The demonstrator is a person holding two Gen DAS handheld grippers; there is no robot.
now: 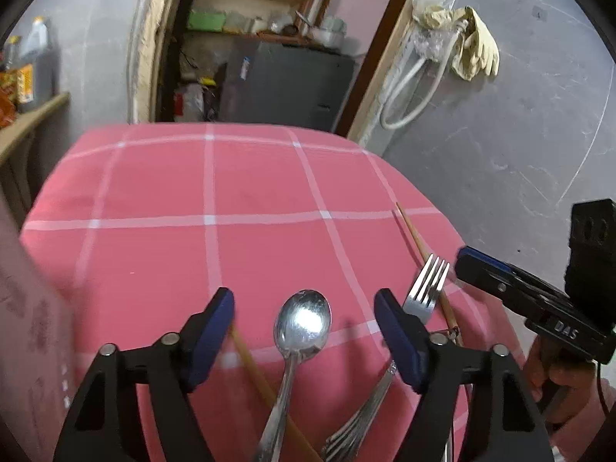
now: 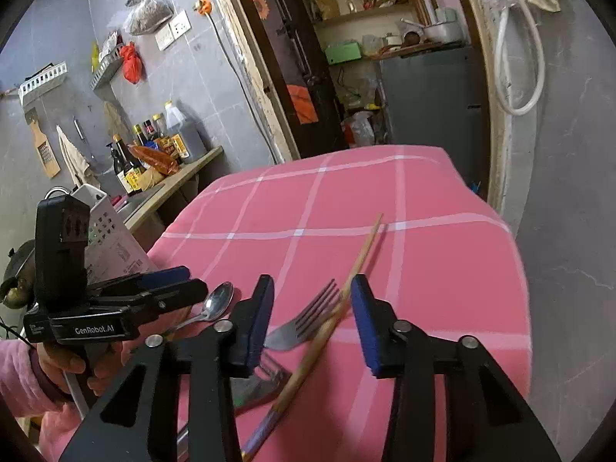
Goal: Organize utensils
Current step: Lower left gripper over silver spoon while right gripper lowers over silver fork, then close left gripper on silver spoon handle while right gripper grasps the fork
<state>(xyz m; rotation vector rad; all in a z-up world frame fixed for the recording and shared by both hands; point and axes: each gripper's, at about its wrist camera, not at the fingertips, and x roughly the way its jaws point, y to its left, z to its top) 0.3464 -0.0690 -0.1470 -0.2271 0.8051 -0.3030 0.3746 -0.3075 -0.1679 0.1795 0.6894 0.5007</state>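
Pink checked cloth (image 1: 161, 192) covers the table on which the utensils are laid, with a grey wall and an open doorway to cluttered shelves seen behind it. In the left wrist view the left gripper (image 1: 304, 331) is held with its jaws wide apart and nothing between the pads; a spoon (image 1: 302, 325) is seen lying in the gap, bowl forward, its handle running back beneath the tongs. Under the left finger a chopstick (image 1: 250, 362) is crossed by the spoon's handle. Just past the right finger a fork (image 1: 425, 288) is laid with tines pointing away, resting against a second chopstick (image 1: 419, 246). In the right wrist view the right gripper (image 2: 312, 315) is likewise spread open and empty, with the fork and second chopstick lying between its fingers. A white utensil holder (image 2: 111, 235) is visible beyond the left gripper.
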